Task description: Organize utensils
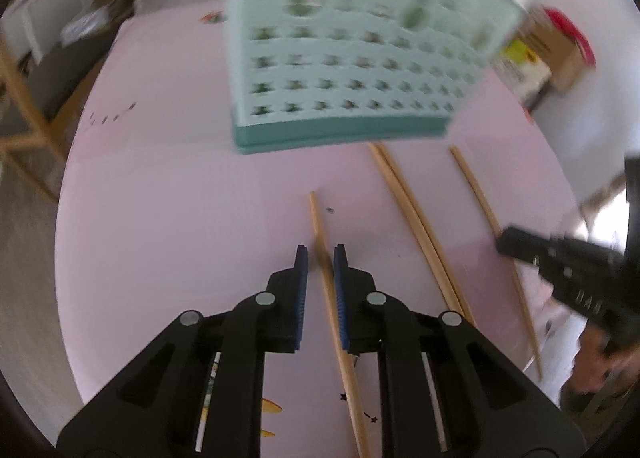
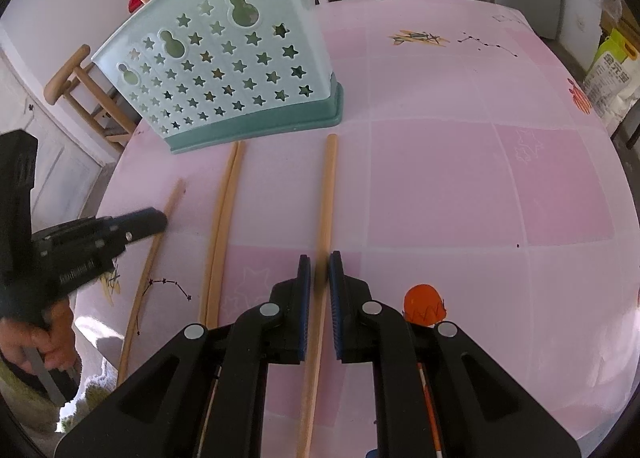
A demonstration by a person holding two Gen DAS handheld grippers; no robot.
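Several wooden chopsticks lie on the pink table in front of a mint-green utensil basket (image 1: 340, 57) with star-shaped holes, also in the right wrist view (image 2: 224, 69). My left gripper (image 1: 320, 254) straddles the leftmost chopstick (image 1: 332, 298), jaws narrowly apart on either side of it. My right gripper (image 2: 319, 262) straddles the rightmost chopstick (image 2: 326, 197) the same way, with small gaps at the pads. A pair of chopsticks (image 2: 222, 225) lies between them, also in the left wrist view (image 1: 416, 225). Each gripper shows in the other's view: the right one (image 1: 560, 270), the left one (image 2: 100, 238).
A wooden stool (image 2: 76, 89) stands beyond the table's far left edge. Bags and boxes (image 2: 612, 85) sit off the table to the right. The tablecloth (image 2: 480, 177) has printed pictures, including an orange shape (image 2: 424, 304) beside my right gripper.
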